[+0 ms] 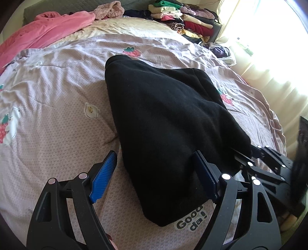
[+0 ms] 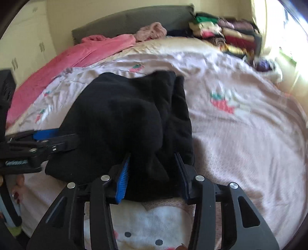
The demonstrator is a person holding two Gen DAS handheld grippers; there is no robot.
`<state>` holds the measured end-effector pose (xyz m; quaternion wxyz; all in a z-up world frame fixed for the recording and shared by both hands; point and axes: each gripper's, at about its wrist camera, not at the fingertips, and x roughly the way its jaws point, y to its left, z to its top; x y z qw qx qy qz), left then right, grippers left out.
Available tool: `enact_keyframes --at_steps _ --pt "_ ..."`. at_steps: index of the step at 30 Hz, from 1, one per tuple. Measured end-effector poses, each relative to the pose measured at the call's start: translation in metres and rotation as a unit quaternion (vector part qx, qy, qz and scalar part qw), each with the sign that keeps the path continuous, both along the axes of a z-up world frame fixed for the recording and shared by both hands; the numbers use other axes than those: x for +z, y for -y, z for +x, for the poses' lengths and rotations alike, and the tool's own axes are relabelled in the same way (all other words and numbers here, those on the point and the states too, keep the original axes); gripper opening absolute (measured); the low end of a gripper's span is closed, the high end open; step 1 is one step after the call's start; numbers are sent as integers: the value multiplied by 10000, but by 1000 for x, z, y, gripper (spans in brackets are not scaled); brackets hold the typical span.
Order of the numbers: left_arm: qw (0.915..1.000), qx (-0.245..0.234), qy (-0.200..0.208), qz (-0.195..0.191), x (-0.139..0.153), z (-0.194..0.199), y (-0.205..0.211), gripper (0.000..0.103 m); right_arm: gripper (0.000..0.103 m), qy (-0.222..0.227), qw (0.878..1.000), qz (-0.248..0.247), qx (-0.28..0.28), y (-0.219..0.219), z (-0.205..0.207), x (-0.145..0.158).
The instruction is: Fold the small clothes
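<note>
A black garment [image 1: 169, 123] lies folded lengthwise on the bed, bunched at its near end [image 2: 134, 119]. My left gripper [image 1: 154, 171] stands open over the garment's near left corner. Its left finger [image 1: 105, 171] is over bare sheet and its right finger [image 1: 204, 173] rests on the black cloth. My right gripper [image 2: 153, 177] straddles a raised fold of the garment. The jaws are partly apart with black cloth filling the gap, and I see no firm pinch. Each gripper shows in the other's view: the right gripper [image 1: 258, 153] at the garment's right edge, the left gripper [image 2: 46, 138] at its left.
The pale pink bedsheet [image 1: 57, 119] with strawberry prints covers the bed. A pink blanket [image 1: 44, 28] lies at the far left by the grey headboard [image 2: 134, 17]. Stacks of folded clothes [image 1: 182, 17] stand at the far right corner. A bright curtained window [image 1: 269, 48] is on the right.
</note>
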<state>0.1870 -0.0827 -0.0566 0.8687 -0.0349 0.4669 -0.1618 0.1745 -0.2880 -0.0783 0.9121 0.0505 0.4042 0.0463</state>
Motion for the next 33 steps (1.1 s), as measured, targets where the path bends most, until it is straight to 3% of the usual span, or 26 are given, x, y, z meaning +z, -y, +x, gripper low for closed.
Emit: enact_keyframes --at_steps 7,9,13,15,17,19,25,33 --pt "10000 45 -24 -26 0 -2 -2 73 44 117 9998 124 47 0 -4 4" --pt "10000 47 -9 -25 2 -3 -2 73 51 214 9996 165 56 2 -9 10" --pt "9999 87 -1 -57 5 -5 -5 73 75 395 9992 92 -60 4 -22 23" --pt "9999 89 9 -71 6 -6 -6 73 76 459 9988 142 -87 7 -27 28" --pt "9999 90 37 -97 9 -9 -7 73 90 545 9983 136 -172 9 -33 34" --pt "9999 91 62 -123 13 -11 -8 74 96 713 9969 116 -325 12 -41 42" --pt "9994 88 287 -177 34 -24 -12 93 98 1175 9913 168 -569 24 -66 69" --pt "9966 122 803 -161 71 -58 -20 93 98 1713 9840 24 -485 19 -105 108"
